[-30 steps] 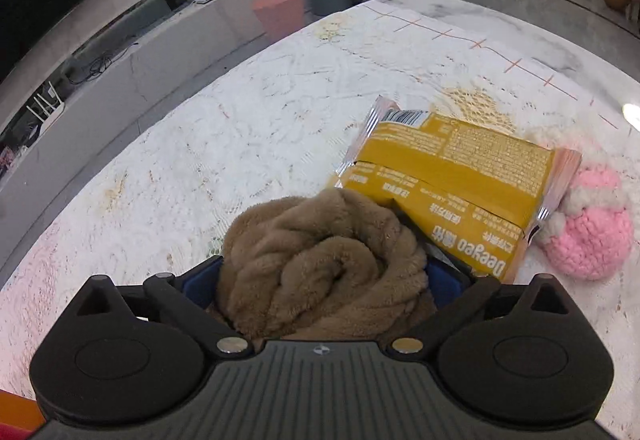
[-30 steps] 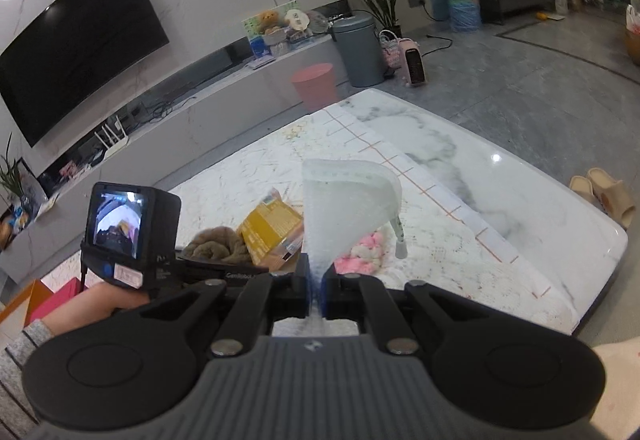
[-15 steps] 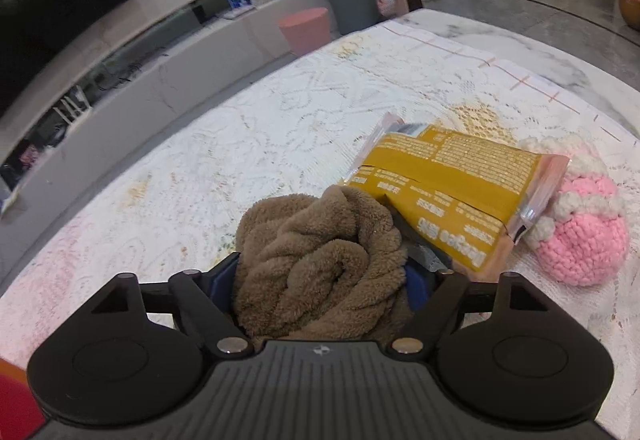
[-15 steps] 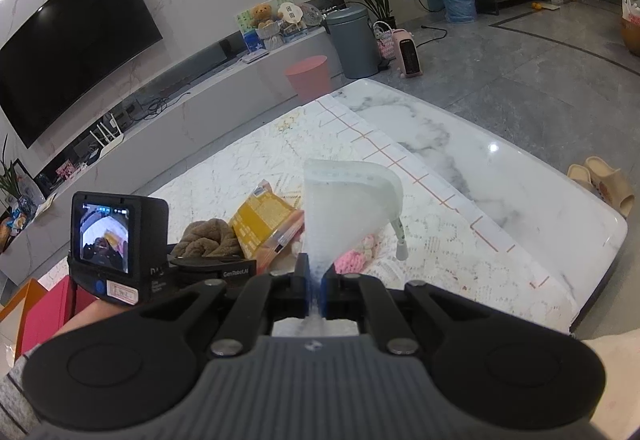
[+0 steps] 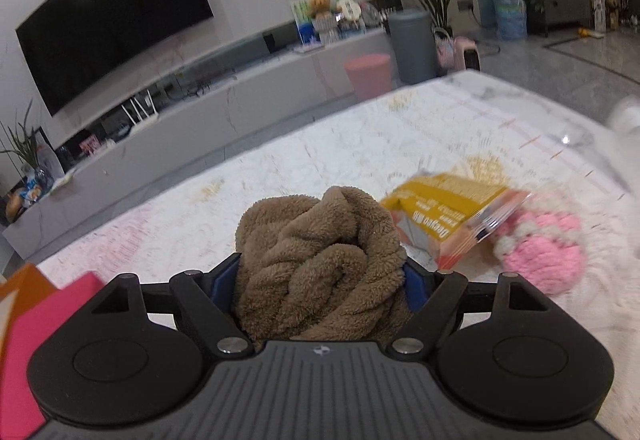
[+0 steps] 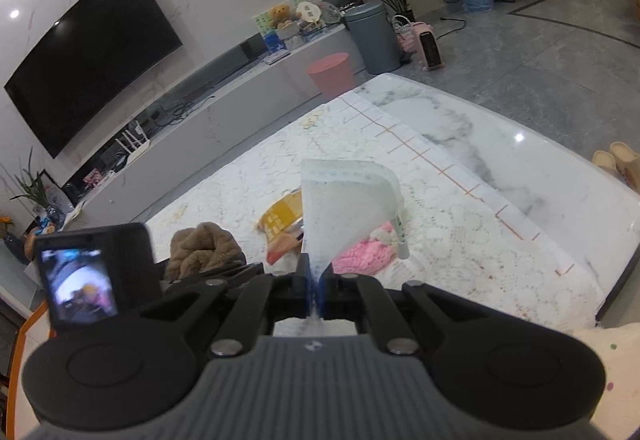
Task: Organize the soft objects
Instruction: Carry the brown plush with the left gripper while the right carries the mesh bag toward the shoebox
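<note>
At lower centre, the left gripper (image 5: 320, 280) clamps the brown fleece bundle (image 5: 320, 260) clear of the table (image 5: 280, 160), while the right gripper (image 6: 316, 280), jaws pressed together, pinches the mesh bag (image 6: 344, 208) upright, apparently to receive it.

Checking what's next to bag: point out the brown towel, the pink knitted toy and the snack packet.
brown towel (image 5: 320, 260), left wrist view, middle folds.
pink knitted toy (image 5: 544, 260), left wrist view, pink body.
snack packet (image 5: 448, 200), left wrist view, yellow face.

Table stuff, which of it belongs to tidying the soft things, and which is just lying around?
Part of the job:
- brown towel, gripped by the left gripper
- translucent bag, pinched in the right gripper
- pink knitted toy, on the table

Just lying about:
- yellow snack packet
- lace tablecloth
- pink bin on the floor
</note>
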Action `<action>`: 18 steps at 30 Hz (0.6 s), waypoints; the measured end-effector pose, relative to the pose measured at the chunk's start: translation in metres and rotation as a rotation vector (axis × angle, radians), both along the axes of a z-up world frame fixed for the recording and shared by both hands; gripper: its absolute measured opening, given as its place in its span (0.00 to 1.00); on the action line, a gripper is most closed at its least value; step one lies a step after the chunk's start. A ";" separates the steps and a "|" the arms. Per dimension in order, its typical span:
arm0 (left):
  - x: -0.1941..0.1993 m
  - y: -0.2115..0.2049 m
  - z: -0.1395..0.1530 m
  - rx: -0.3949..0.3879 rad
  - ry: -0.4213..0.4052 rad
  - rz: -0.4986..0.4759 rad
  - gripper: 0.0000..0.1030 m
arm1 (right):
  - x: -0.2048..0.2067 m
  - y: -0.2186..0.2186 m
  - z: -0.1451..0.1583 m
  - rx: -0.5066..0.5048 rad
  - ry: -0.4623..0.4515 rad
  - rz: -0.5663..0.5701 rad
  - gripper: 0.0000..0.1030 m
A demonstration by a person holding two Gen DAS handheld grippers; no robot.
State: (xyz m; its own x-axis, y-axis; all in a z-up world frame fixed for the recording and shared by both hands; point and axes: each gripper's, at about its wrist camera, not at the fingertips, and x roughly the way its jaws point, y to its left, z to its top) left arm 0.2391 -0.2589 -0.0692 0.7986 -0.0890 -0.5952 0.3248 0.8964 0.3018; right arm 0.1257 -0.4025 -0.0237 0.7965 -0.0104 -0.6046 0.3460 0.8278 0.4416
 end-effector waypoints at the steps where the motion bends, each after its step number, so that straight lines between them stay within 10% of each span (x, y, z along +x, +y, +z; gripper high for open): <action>1: -0.008 0.003 0.006 -0.004 -0.019 -0.010 0.89 | 0.000 0.001 0.001 -0.001 -0.003 0.005 0.00; 18: -0.086 0.098 0.092 -0.291 -0.187 -0.006 0.89 | -0.001 0.020 -0.003 -0.021 0.027 0.077 0.00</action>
State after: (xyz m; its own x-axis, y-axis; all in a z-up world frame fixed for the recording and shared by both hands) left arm 0.1530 -0.1606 0.0223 0.8903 -0.2391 -0.3875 0.2939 0.9517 0.0882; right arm 0.1242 -0.3828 -0.0267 0.7786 0.0369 -0.6265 0.2929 0.8615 0.4147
